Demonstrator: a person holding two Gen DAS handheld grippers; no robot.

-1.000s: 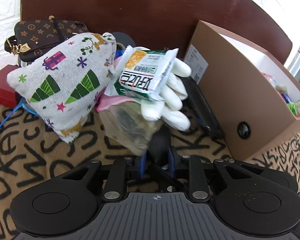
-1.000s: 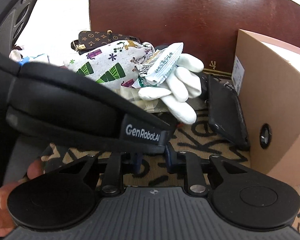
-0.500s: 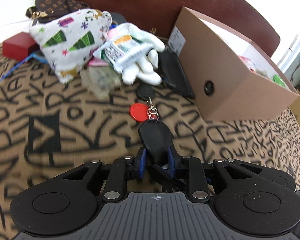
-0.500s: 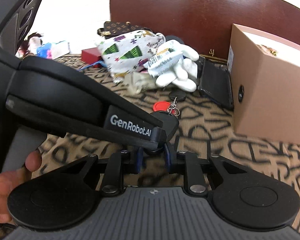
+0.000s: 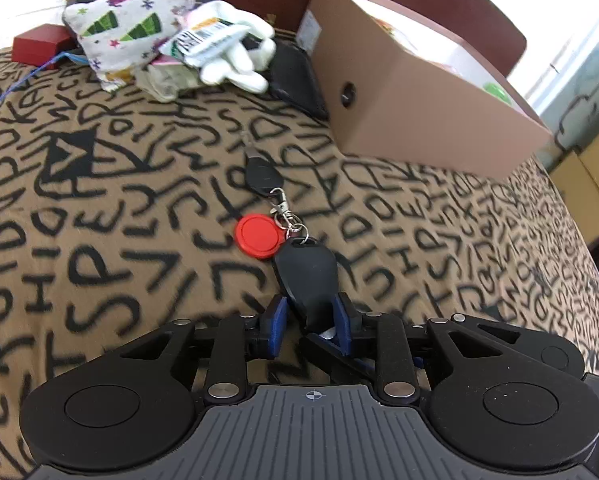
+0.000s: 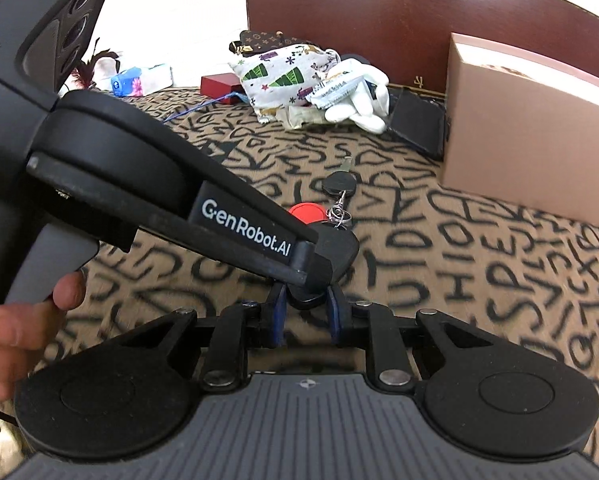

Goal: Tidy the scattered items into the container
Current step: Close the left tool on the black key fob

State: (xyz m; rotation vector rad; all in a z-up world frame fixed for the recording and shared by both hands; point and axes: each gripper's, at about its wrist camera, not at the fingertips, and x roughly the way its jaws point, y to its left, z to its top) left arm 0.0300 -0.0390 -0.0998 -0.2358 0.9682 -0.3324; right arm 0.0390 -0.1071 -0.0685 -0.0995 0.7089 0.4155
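Observation:
A key bunch lies on the lettered brown cover: a black fob (image 5: 307, 272), a red round tag (image 5: 259, 236) and a small black key (image 5: 261, 176). The fob's near end sits between the blue pads of my left gripper (image 5: 310, 326), whose jaws are opening; a gap shows at the left pad. In the right wrist view my right gripper (image 6: 305, 316) is shut on the same fob (image 6: 339, 244), with the left gripper (image 6: 319, 272) reaching in from the left. The brown cardboard box (image 5: 419, 92) stands at the far right, open on top.
A pile lies far left of the box: a tree-print pouch (image 5: 127, 28), a snack packet (image 5: 207, 40), a white glove (image 5: 239, 64), a black wallet (image 5: 299, 76) and a red box (image 5: 39, 42). A hand (image 6: 27, 312) holds the left gripper's handle.
Both grippers have drawn back from the pile, pulling the key bunch out onto the open cover. The left jaws now stand wider around the fob.

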